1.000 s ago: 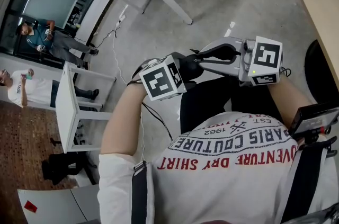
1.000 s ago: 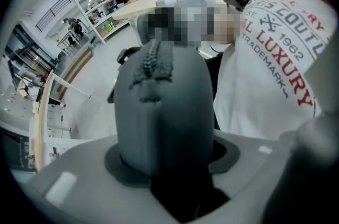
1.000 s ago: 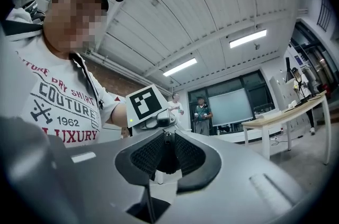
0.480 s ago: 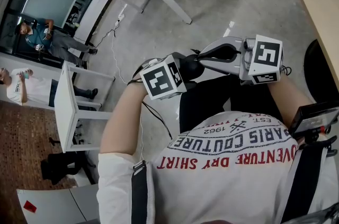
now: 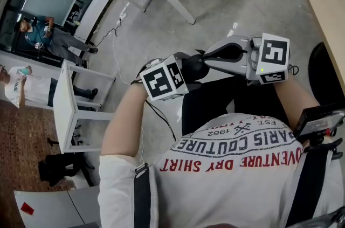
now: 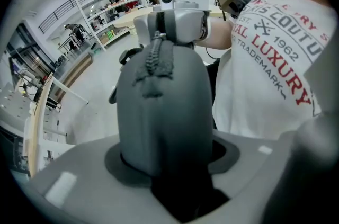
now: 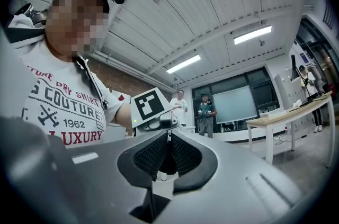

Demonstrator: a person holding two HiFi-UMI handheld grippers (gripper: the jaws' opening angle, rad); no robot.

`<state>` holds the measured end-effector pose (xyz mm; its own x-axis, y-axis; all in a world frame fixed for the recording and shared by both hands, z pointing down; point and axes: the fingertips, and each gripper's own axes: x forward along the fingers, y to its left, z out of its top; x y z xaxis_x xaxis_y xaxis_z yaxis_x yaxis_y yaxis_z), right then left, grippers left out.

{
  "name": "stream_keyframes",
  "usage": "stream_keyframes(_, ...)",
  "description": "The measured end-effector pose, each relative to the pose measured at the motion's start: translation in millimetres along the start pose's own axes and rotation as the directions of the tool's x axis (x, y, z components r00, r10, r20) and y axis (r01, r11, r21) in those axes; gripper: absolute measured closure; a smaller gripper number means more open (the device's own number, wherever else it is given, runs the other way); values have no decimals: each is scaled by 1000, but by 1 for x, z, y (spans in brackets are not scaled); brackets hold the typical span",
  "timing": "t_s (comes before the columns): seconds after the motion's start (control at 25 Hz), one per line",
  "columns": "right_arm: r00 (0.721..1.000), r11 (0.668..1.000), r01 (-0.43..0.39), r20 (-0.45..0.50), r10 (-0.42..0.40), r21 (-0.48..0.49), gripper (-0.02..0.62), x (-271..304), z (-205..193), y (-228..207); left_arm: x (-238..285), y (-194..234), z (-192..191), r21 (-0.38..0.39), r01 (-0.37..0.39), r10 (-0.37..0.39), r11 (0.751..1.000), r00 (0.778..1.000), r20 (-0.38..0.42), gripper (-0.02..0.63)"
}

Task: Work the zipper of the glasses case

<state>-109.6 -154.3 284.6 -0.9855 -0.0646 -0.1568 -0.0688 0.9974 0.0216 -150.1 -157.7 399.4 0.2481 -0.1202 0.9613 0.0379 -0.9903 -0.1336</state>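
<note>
Two risks: the right gripper, jaws just closed onto the tiny zipper pull, could slip off. The left gripper, clamped round the grey glasses case, might let it twist.

dark grey rounded glasses case; held aloft, end-on; zipper running along its middle seam
</note>
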Motion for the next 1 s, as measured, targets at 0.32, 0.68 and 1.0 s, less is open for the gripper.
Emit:
stream_keyframes(0.32, 1000, 1000, 10, 11, -10, 2, 572, -6, 0, -4, -2, 3, 3, -21, 3, -2, 1000, 997, 77, 360)
stream_keyframes(0.68, 999, 1000, 10, 36, -10, 13, 572, -12, 3, -5, -4, 2, 14, -42, 17, -10, 999, 987, 160, 362)
stream_keyframes(1.0, 998, 999, 14, 53, -16, 38, 572, -13, 3, -9, -8, 2, 19, -84, 54, -29, 995, 960, 278, 362)
